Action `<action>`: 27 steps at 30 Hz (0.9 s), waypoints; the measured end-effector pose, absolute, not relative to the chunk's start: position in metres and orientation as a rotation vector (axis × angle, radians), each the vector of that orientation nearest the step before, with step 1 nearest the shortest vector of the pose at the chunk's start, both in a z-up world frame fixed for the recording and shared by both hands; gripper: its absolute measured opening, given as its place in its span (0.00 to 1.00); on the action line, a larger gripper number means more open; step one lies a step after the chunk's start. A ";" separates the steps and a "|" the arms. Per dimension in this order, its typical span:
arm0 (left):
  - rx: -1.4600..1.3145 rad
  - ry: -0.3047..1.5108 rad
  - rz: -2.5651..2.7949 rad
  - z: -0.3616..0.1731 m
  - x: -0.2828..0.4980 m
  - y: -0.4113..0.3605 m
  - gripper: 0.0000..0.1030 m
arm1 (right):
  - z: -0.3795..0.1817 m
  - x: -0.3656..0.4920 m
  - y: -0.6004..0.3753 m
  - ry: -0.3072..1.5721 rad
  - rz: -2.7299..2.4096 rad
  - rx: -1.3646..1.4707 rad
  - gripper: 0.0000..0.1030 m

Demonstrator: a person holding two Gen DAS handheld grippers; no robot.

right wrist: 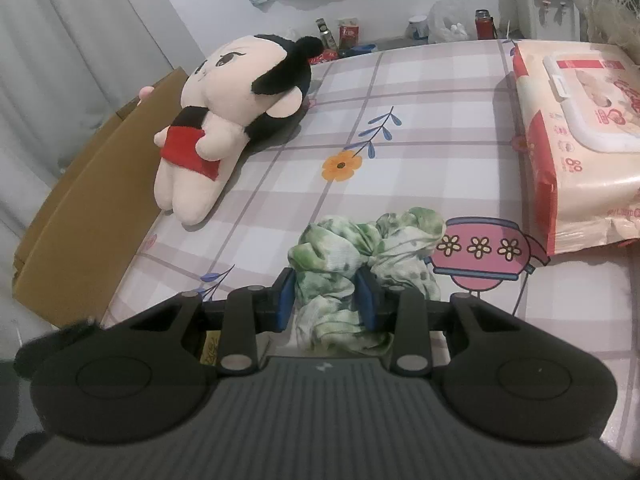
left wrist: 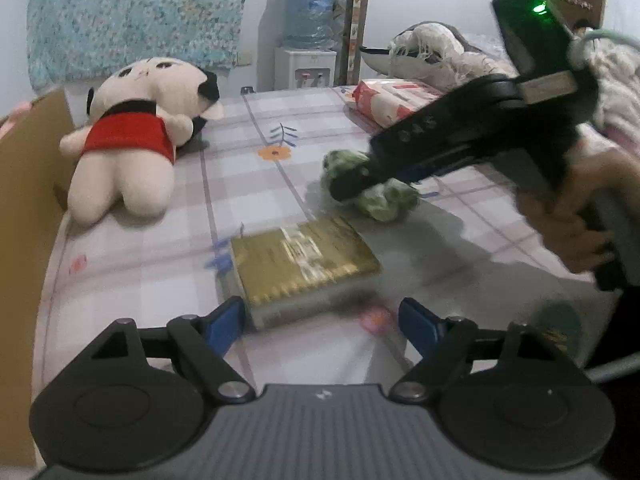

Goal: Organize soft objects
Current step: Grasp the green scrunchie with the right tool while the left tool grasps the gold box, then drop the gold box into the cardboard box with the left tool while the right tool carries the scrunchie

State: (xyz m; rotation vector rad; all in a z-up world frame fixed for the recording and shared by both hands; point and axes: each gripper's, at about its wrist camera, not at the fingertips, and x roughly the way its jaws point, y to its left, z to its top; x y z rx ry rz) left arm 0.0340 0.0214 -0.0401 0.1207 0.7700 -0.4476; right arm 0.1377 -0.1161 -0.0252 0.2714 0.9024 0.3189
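Right wrist view: the right claw (right wrist: 326,298) pinches the green cloth (right wrist: 360,256) between its pads.

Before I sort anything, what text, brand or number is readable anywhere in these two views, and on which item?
"80": on the front edge of the pack of wet wipes, seen sideways; likely, not certain.
Other print on that pack: too small and skewed to read.
Label on the gold packet: blurred, unreadable.
Sticker on the water bottle: unreadable.
Markings on the right gripper body: unreadable.
Red cans and bottles by the wall: too small.
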 end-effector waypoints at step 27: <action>0.434 0.878 -0.637 -0.026 0.084 0.008 0.62 | -0.020 0.127 -0.093 0.871 0.333 0.003 0.27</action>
